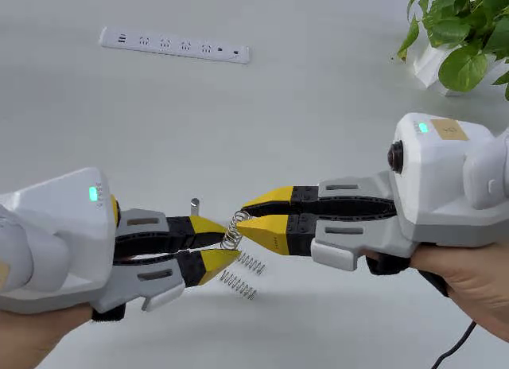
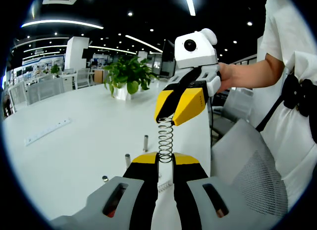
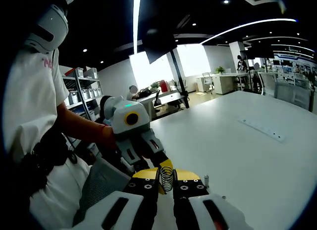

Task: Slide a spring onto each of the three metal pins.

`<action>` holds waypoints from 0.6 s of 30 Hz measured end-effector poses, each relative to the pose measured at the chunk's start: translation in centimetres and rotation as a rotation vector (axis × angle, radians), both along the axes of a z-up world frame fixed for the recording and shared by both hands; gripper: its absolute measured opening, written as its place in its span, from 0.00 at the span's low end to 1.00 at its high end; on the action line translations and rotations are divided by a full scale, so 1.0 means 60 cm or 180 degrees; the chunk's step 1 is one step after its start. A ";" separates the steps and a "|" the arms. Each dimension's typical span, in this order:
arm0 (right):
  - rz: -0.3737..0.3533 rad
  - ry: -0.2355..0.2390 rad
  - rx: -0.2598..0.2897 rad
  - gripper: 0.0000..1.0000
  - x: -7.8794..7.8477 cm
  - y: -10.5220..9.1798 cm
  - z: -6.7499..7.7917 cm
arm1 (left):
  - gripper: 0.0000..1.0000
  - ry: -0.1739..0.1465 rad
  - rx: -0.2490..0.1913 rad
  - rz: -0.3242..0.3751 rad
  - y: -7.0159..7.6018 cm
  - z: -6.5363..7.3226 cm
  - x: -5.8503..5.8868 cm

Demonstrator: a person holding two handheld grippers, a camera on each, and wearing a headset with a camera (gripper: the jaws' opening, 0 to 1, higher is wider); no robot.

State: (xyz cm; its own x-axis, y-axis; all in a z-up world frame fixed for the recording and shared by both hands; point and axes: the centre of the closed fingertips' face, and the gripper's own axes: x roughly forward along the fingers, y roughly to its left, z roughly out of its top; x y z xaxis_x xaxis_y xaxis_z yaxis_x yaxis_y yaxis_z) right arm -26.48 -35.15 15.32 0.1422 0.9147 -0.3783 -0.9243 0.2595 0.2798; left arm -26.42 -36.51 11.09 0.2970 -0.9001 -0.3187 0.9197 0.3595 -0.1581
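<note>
A silvery coil spring (image 2: pixel 165 140) with open, even turns is held in the air above the white table (image 1: pixel 318 106), its long axis running from one gripper's tips to the other's. The left gripper (image 1: pixel 228 242) clamps one end and the right gripper (image 1: pixel 241 214) the other, with two loose springs (image 1: pixel 250 263) below and a metal pin (image 1: pixel 195 206) upright nearby

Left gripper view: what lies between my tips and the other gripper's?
One spring spans the gap, one end pinched by the left gripper, the other by the right gripper, seen in the left gripper view.
</note>
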 end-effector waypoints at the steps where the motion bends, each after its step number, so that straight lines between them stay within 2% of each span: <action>1: 0.0011 -0.0015 -0.0016 0.07 0.000 0.001 0.000 | 0.07 -0.0003 0.0004 -0.0003 0.000 0.000 0.000; 8: 0.0067 -0.0055 -0.0073 0.07 -0.003 0.003 -0.001 | 0.07 -0.0005 -0.0007 -0.0003 0.000 -0.001 0.000; 13: 0.0116 -0.0061 -0.0103 0.12 -0.004 0.003 0.000 | 0.07 -0.0002 -0.0029 0.0010 0.001 -0.001 0.000; 15: 0.0151 -0.0059 -0.0148 0.13 -0.005 0.002 -0.001 | 0.07 -0.0003 -0.0031 0.0010 0.002 -0.002 0.000; 18: 0.0288 -0.0130 -0.0319 0.17 -0.007 -0.003 -0.006 | 0.07 -0.0001 -0.0049 0.0013 0.002 -0.001 0.000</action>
